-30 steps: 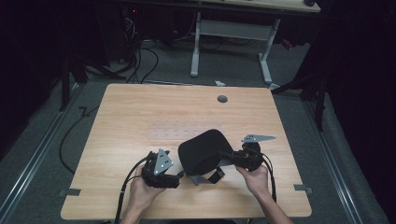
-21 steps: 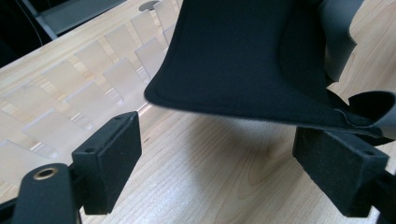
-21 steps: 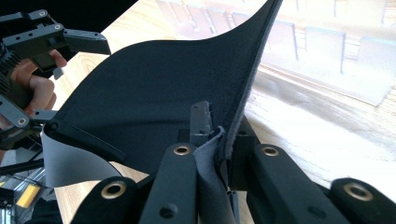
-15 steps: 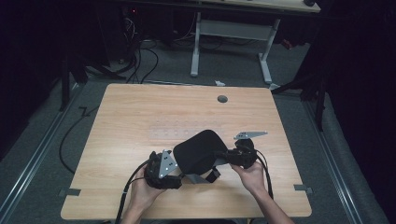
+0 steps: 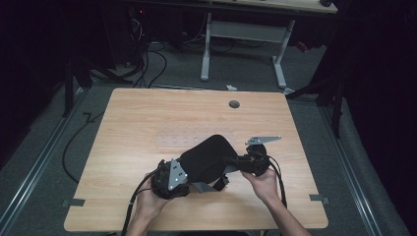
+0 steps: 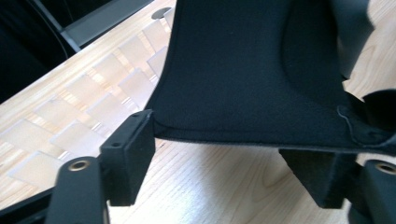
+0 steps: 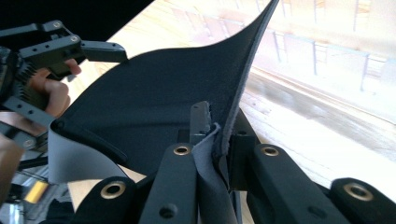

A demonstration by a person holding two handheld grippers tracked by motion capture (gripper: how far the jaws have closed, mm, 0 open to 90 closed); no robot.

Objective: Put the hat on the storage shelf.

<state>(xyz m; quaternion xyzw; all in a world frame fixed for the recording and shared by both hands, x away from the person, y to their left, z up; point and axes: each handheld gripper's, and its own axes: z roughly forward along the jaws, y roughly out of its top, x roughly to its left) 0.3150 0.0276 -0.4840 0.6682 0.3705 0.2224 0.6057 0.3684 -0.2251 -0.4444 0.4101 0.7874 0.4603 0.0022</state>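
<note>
A black padded fabric piece (image 5: 206,157) with a grey strap (image 5: 204,186) is held above the wooden table (image 5: 147,123) near its front edge. My right gripper (image 5: 230,161) is shut on the piece's right edge; in the right gripper view the jaws pinch the black fabric (image 7: 154,93) and a grey flap (image 7: 205,154) together at my right gripper (image 7: 217,140). My left gripper (image 5: 183,173) is at the piece's left end and open. In the left gripper view, the hem of the fabric (image 6: 252,70) hangs just above my left gripper (image 6: 224,172), touching the left fingertip (image 6: 128,149).
A round grommet hole (image 5: 234,104) sits near the table's far edge. Faint tape squares (image 5: 189,140) mark the middle of the table. Cables (image 5: 133,206) trail from the grippers off the front edge. A desk frame (image 5: 246,44) stands on the floor beyond.
The right gripper has carried the black fabric piece to the left, so its left end now overlaps the left gripper. The left gripper has barely shifted.
</note>
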